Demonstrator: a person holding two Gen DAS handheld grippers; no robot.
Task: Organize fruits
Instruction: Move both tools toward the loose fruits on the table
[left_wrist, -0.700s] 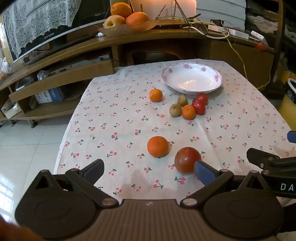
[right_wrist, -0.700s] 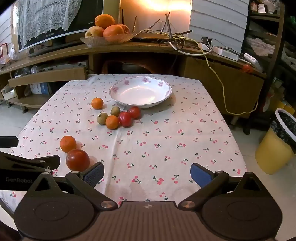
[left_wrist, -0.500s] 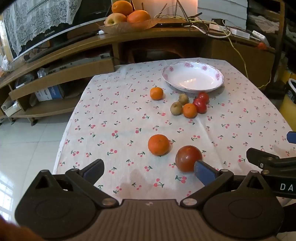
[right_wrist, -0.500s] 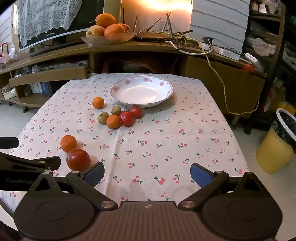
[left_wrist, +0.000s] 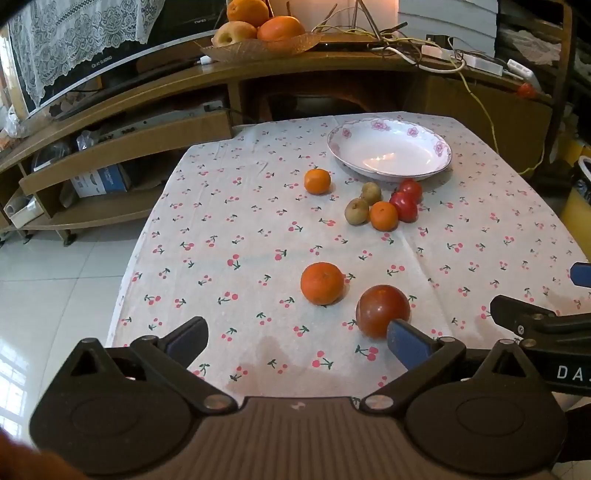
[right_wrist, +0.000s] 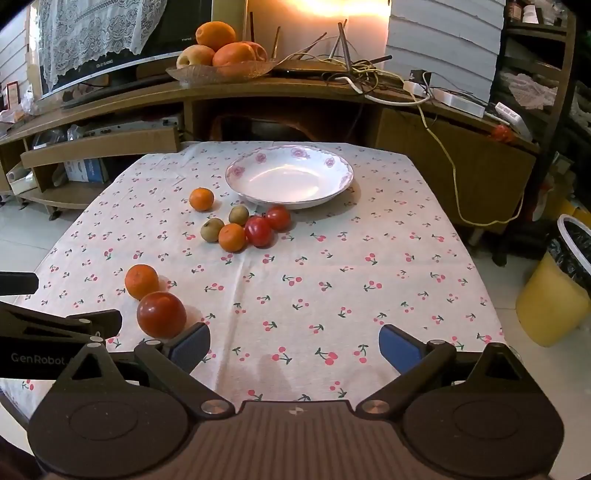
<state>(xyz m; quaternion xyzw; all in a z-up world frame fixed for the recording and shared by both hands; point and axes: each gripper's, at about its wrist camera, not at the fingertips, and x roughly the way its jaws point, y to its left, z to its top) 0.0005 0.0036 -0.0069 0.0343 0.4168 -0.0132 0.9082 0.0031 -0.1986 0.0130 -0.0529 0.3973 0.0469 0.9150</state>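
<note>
A white floral bowl (left_wrist: 439, 147) (right_wrist: 343, 173) stands empty at the table's far side. In front of it lie two red tomatoes (left_wrist: 404, 206), two brown kiwis (left_wrist: 356, 211), an orange (left_wrist: 384, 216) and a lone orange (left_wrist: 317, 181). Nearer lie a big orange (left_wrist: 322, 283) (right_wrist: 141, 281) and a big red tomato (left_wrist: 382, 310) (right_wrist: 161, 314). My left gripper (left_wrist: 295, 339) is open and empty; its right finger is just in front of the big tomato. My right gripper (right_wrist: 293, 343) is open and empty above the near table edge.
The table wears a cherry-print cloth (right_wrist: 332, 266). Behind it a wooden TV cabinet (right_wrist: 147, 96) carries a fruit dish (right_wrist: 221, 70) and tangled cables (right_wrist: 369, 81). A yellow bin (right_wrist: 554, 295) stands on the floor at the right. White tiled floor (left_wrist: 55, 277) lies left.
Both grippers have drifted slightly, so the table and fruit sit a little lower in view. Nothing was grasped and no fruit moved.
</note>
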